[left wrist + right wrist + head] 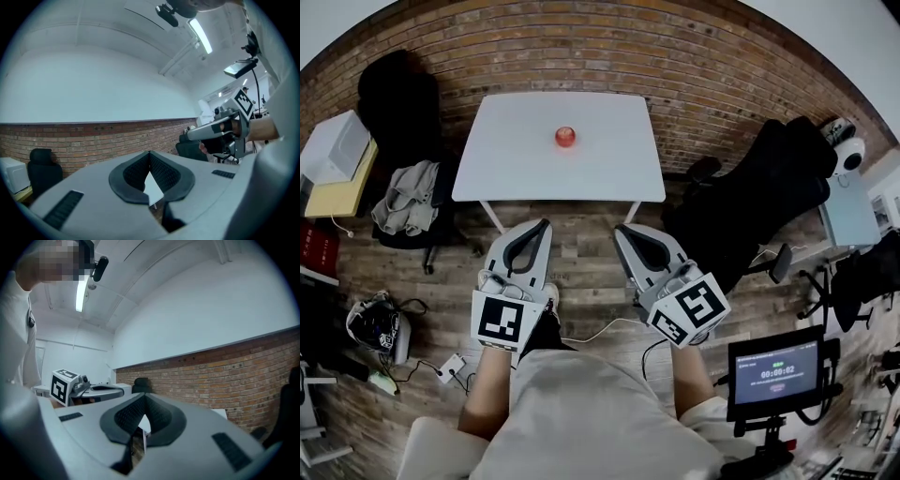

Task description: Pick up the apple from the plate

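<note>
A red apple [565,137] lies near the far middle of a white table [516,169]; I cannot make out a plate under it. Both grippers are held level over the wooden floor, well short of the table's near edge. My left gripper [541,226] is shut with nothing in it, its dark pads meeting at the tip [150,153]. My right gripper [622,231] is likewise shut and empty, pads touching [144,395]. Each gripper view shows the other gripper alongside: the right gripper [220,131] and the left gripper [89,389]. The apple is hidden in both gripper views.
A brick wall [703,84] runs behind the table. A black chair with grey clothing [406,199] stands left of it, and black chairs [750,211] stand to the right. A screen on a stand [773,371] is at my right, and cables with a power strip [448,367] lie at my left.
</note>
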Available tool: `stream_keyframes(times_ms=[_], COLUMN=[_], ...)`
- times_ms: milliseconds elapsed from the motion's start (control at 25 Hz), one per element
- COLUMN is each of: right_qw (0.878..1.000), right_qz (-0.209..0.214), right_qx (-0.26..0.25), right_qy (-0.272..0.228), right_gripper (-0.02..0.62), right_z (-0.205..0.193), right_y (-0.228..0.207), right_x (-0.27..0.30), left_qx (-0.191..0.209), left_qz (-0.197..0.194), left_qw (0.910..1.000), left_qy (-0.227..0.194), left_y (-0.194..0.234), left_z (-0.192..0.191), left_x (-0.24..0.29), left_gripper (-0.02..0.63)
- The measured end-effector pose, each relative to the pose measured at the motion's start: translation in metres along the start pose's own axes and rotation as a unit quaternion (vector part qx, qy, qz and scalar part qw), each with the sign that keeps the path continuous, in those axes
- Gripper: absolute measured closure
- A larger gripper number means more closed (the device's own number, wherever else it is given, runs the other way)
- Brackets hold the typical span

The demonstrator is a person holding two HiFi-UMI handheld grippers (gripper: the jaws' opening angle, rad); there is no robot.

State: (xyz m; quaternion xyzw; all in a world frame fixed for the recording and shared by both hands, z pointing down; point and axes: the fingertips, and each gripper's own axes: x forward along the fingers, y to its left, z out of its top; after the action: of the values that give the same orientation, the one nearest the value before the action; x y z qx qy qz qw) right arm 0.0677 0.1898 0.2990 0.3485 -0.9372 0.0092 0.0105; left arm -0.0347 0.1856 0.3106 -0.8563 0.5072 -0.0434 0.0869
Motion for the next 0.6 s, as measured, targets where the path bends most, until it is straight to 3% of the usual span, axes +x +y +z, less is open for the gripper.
stream_keyframes(times_ms=[600], right_qw=[1.0], right_qz=[-0.023], right_qx=[0.011], right_qy=[0.016], right_gripper=[0.595], right_z=[0.004], right_y=[-0.092], right_x=[0.128], left_qx=[-0.005], left_qz=[-0.018], left_qw=[0.9998], left_qy=[0.007], left_y=[0.104], left_z=[-0.027], left_x=[0.118], left_gripper=[0.601])
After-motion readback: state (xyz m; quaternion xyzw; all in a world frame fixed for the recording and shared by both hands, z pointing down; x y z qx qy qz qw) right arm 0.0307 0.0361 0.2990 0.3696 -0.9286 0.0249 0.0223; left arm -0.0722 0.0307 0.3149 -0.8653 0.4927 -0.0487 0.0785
